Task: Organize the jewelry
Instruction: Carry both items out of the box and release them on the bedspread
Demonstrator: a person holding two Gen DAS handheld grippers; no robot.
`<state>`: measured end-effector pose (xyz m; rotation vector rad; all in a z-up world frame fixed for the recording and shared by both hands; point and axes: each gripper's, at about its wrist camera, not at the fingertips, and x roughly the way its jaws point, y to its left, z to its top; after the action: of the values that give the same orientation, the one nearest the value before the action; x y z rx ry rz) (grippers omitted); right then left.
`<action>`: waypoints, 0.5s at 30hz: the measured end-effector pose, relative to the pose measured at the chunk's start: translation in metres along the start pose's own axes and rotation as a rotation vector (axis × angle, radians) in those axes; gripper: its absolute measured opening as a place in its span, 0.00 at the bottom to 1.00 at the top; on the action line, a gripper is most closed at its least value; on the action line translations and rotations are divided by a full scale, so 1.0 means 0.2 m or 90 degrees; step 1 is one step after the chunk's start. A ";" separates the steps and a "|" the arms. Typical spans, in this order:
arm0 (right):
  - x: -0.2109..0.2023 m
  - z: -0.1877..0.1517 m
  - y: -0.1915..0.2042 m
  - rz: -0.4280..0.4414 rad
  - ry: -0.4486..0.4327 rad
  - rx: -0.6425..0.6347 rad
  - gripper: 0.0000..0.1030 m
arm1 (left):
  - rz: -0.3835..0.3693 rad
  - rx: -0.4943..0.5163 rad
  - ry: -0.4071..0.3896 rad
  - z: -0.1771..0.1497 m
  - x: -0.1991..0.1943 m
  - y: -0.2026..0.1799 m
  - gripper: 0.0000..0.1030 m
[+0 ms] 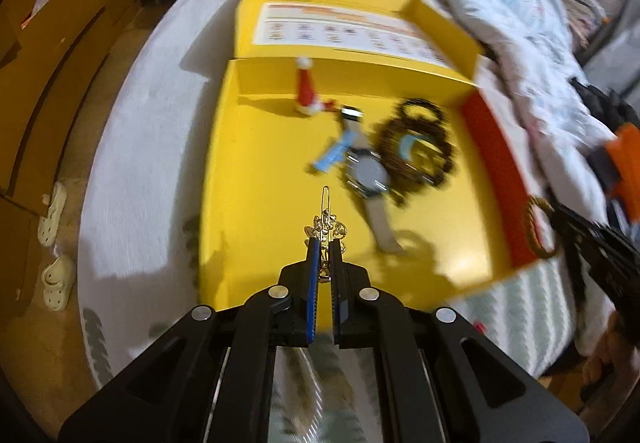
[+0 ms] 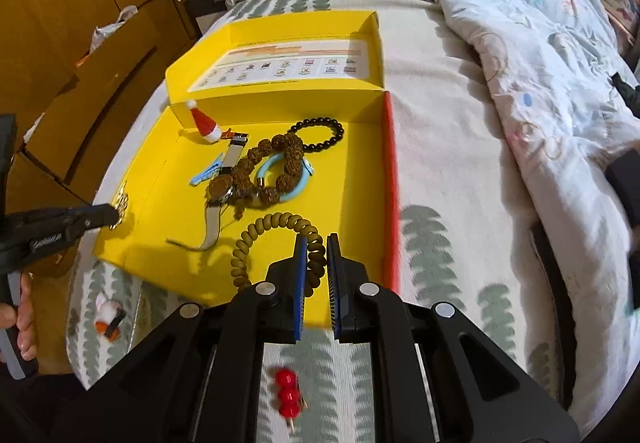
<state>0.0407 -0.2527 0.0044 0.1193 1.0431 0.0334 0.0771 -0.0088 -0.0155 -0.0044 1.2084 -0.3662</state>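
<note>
An open yellow box (image 1: 256, 171) (image 2: 352, 171) lies on the bed. My left gripper (image 1: 325, 243) is shut on a gold brooch pin (image 1: 326, 221) above the box's near edge; from the right wrist view it (image 2: 114, 217) sits at the box's left wall. My right gripper (image 2: 317, 243) is shut on an olive coiled bracelet (image 2: 276, 227) above the box's front part. Inside lie a watch (image 2: 218, 195), a brown bead bracelet (image 2: 276, 159), a black bead bracelet (image 2: 324, 133), a light blue bangle (image 2: 298, 179), a blue clip (image 2: 206, 171) and a Santa hat clip (image 2: 204, 123).
A red berry hairpin (image 2: 288, 391) and a small white and orange item (image 2: 110, 317) lie on the sheet in front of the box. Rumpled quilts (image 2: 520, 43) fill the right side. Wooden cabinets (image 2: 60, 23) and slippers (image 1: 52, 211) are at the left.
</note>
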 end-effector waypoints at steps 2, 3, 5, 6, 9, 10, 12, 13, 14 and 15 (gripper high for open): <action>-0.05 -0.04 -0.03 -0.003 -0.003 0.007 0.10 | -0.022 0.010 0.001 -0.06 -0.05 -0.04 0.05; -0.08 -0.07 -0.05 -0.005 0.000 0.010 0.10 | -0.032 0.018 0.002 -0.11 -0.07 -0.08 0.05; -0.12 -0.13 -0.09 -0.006 -0.001 0.018 0.10 | -0.049 0.025 0.008 -0.18 -0.10 -0.12 0.05; -0.14 -0.17 -0.10 -0.010 0.003 0.020 0.10 | -0.058 0.029 0.013 -0.22 -0.11 -0.15 0.05; -0.18 -0.27 -0.16 -0.016 0.015 0.029 0.10 | -0.071 0.055 0.030 -0.34 -0.10 -0.24 0.05; -0.18 -0.30 -0.17 -0.020 0.021 0.032 0.10 | -0.072 0.063 0.039 -0.38 -0.08 -0.27 0.05; -0.18 -0.35 -0.22 -0.027 0.030 0.040 0.10 | -0.071 0.077 0.056 -0.47 -0.04 -0.32 0.05; -0.18 -0.37 -0.23 -0.033 0.036 0.040 0.10 | -0.068 0.081 0.064 -0.50 -0.02 -0.33 0.05; -0.17 -0.39 -0.24 -0.034 0.040 0.040 0.10 | -0.061 0.086 0.076 -0.53 0.03 -0.35 0.05; -0.16 -0.40 -0.25 -0.032 0.049 0.045 0.10 | -0.056 0.087 0.083 -0.55 0.05 -0.35 0.05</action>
<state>-0.0463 -0.2990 -0.0149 0.1565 1.1235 -0.0441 -0.0403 -0.0571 -0.0502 0.0860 1.3124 -0.5330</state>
